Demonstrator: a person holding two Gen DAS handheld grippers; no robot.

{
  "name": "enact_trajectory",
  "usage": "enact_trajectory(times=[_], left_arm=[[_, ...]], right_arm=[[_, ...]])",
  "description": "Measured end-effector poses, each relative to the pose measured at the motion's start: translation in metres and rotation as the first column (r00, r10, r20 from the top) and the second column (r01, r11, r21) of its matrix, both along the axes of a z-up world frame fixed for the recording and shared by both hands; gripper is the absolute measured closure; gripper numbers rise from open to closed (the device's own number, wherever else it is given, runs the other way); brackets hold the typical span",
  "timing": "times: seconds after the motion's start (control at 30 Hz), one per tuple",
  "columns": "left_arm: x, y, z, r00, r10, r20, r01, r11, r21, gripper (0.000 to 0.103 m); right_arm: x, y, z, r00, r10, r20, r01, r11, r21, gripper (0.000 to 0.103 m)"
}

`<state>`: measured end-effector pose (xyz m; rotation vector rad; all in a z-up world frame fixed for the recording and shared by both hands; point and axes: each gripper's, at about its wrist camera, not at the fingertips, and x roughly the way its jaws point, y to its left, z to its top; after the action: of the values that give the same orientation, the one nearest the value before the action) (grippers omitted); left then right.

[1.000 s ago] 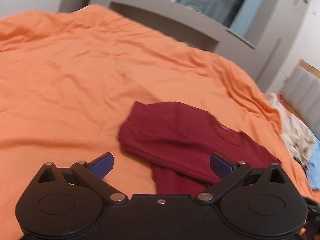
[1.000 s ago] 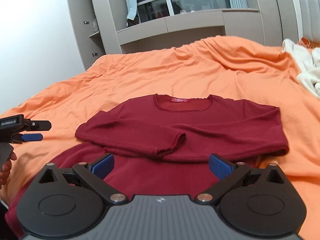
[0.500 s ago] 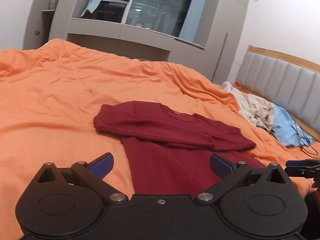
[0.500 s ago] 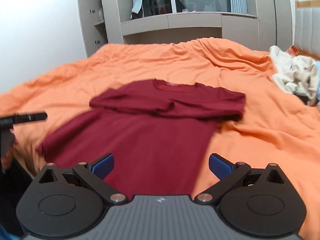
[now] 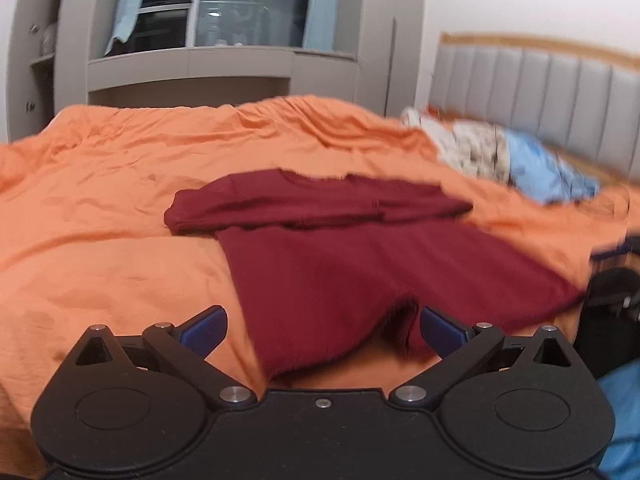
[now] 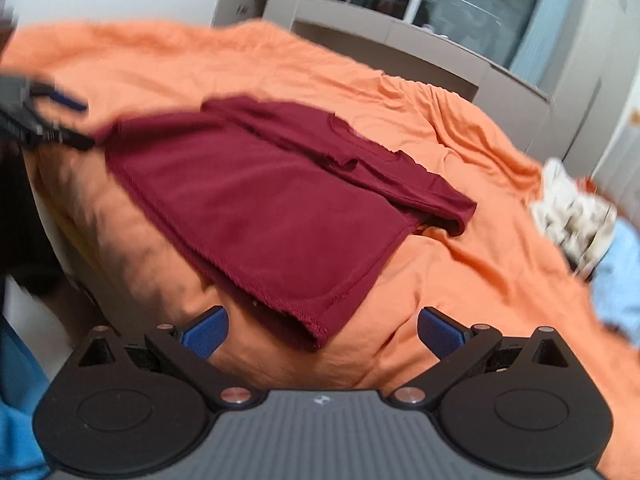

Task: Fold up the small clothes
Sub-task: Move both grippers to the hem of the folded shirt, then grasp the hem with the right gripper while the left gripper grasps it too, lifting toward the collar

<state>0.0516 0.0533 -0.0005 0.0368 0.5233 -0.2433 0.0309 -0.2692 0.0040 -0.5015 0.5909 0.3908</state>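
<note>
**Dark red top lying flat on the bed, both hand-held grippers wide**

The dark red long-sleeved top [image 5: 352, 264] is lying spread across the middle of the frame on the orange bedspread [image 5: 100, 200], its sleeves folded across the chest and its hem nearest the cameras.

The left hand-held gripper [image 5: 322, 330] is hovering at the bottom centre, blue pads spread wide and gripping nothing, with the hem showing between them.

The right hand-held gripper [image 6: 322, 330] is likewise standing wide and empty, the hem corner lying between its pads [image 6: 438, 332].

A heap of pale and light blue clothes [image 5: 508, 160] is sitting at the right of the frame, well apart from the top, below the grey padded headboard [image 5: 540, 80]. A grey wardrobe unit [image 5: 200, 60] is filling the upper left.
</note>
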Motion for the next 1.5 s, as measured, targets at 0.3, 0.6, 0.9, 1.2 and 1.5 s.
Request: enact_trajectory(times=[0.3,0.6,0.9,1.2,1.5], left_arm=[[0.006,-0.02,-0.012,0.999,0.023,-0.041,-0.012,0.967,0.254,0.001],[0.003,-0.027,-0.006,1.0,-0.004,0.03,-0.008,0.918,0.396,0.013],[-0.003,-0.04,-0.008,0.996,-0.079,0.05,0.046,0.875,0.483,0.021],[0.001,-0.046,-0.009,0.991,-0.125,0.052,0.081,0.856,0.511,0.056],[-0.002,-0.037,0.0,0.991,-0.074,0.114,0.012,0.883,0.469,0.097]], right_arm=[[-0.006,0.031,-0.019,0.991,0.062,0.12,-0.038,0.981,-0.191,0.012],[-0.019,0.042,-0.032,0.969,0.173,0.175,-0.12,0.952,-0.281,0.078],[-0.007,0.019,0.002,0.951,0.06,0.303,-0.036,0.996,-0.084,0.097],[0.007,-0.005,0.024,0.926,-0.064,0.373,0.061,0.998,0.02,0.097],[-0.004,-0.001,0.013,0.907,-0.064,0.416,0.065,0.998,0.013,0.097]])
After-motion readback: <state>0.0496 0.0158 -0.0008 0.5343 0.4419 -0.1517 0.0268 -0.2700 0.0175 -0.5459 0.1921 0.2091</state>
